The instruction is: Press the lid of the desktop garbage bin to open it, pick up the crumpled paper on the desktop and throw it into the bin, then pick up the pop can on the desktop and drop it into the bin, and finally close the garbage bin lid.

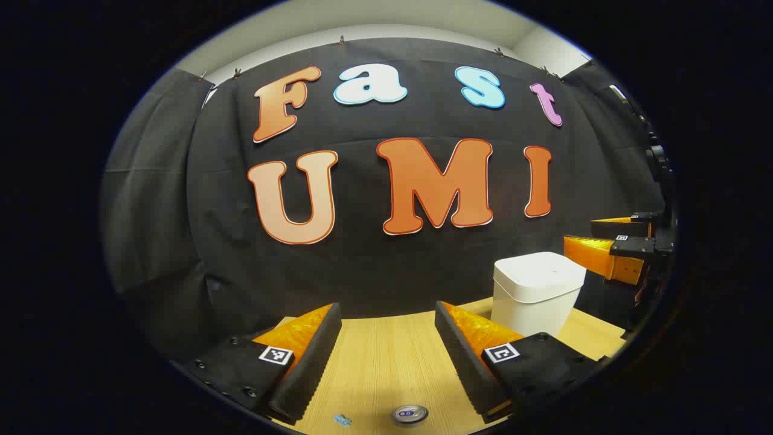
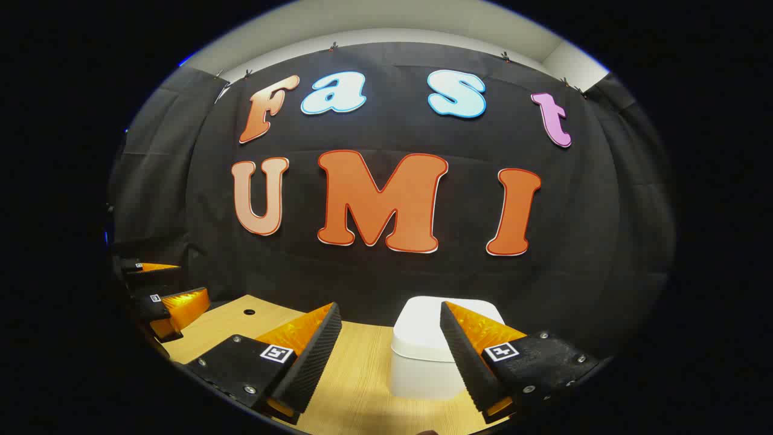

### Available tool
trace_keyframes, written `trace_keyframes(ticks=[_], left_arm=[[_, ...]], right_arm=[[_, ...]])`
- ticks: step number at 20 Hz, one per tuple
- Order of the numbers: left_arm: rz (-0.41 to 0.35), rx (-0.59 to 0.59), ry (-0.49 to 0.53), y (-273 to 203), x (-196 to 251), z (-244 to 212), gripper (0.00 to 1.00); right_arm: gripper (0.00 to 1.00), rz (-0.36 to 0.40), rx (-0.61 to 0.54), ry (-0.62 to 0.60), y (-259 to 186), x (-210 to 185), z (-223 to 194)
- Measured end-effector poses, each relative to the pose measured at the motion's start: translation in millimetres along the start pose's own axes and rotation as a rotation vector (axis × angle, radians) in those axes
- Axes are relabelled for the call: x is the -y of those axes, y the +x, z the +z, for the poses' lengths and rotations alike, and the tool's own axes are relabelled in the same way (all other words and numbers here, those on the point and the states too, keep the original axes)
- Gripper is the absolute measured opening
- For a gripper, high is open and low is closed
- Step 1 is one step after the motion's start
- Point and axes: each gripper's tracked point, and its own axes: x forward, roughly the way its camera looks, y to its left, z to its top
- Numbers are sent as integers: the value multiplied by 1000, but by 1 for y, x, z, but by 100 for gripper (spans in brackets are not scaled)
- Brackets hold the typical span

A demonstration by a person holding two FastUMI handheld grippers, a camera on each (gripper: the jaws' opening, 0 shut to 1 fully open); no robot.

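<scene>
bin [image 1: 534, 293] stands lid down near the desk's [image 1: 386, 356] far right edge; can [image 1: 410, 414] upright at near edge. both my grippers, left [image 1: 386, 356] and right [image 2: 389, 356], spread, empty. next: press lid.

Garbage bin [image 1: 536, 291], lid down, stood on the worktop [image 1: 386, 356] close before the booth wall, ahead and to the right in the left gripper view, with the right claw [image 1: 595, 241] beside and above its right side. Pop can [image 1: 410, 414] stood upright on the worktop at the near edge of that view, between the spread fingers of the left claw [image 1: 386, 356], a small scrap [image 1: 342, 419] lying just left of it. In the right gripper view the bin sat ahead between the parted fingers of the right claw, the right finger [image 2: 477, 350] overlapping its front, and the left claw [image 2: 172, 290] hung far left over the worktop edge.
</scene>
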Motion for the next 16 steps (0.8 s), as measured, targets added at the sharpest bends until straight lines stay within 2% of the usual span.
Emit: trace_keyframes(ticks=[16], left_arm=[[47,-19,8,-3,0,-7,99]], right_arm=[[99,27,-4,7,17,15,-5]])
